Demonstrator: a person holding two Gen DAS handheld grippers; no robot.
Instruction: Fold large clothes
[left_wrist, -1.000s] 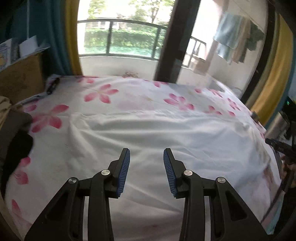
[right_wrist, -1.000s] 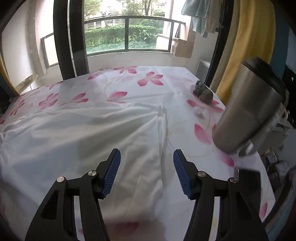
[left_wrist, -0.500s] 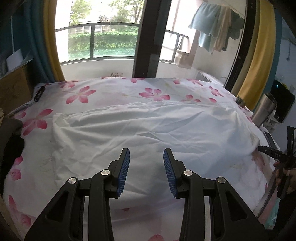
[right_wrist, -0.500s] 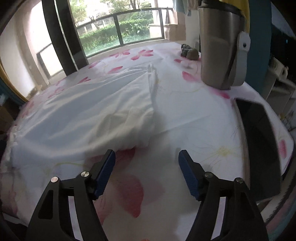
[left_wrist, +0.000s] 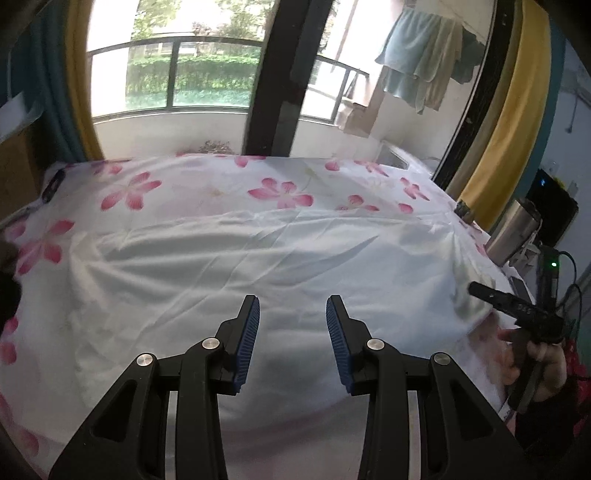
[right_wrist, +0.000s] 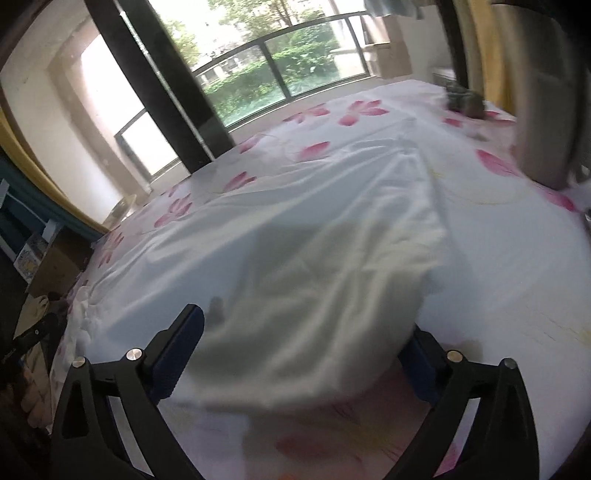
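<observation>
A large white garment (left_wrist: 266, 266) lies spread and wrinkled across a table covered with a pink-flowered cloth (left_wrist: 207, 184). My left gripper (left_wrist: 292, 339) is open and empty, hovering over the garment's near edge. My right gripper (right_wrist: 306, 332) is open, its jaws wide on either side of the garment's right corner (right_wrist: 295, 295), which bulges between them; the right fingertip is hidden behind the cloth. In the left wrist view the right gripper (left_wrist: 480, 290) shows at the garment's right edge.
A steel tumbler (left_wrist: 511, 236) stands at the table's right edge, blurred in the right wrist view (right_wrist: 543, 122). A small dark object (right_wrist: 465, 99) lies at the far right. A dark object (left_wrist: 53, 184) lies at the far left. Windows and curtains stand behind.
My right gripper has moved down and forward so that the garment's corner now sits between its open jaws. My left gripper has shifted slightly and stays open over the near edge.
</observation>
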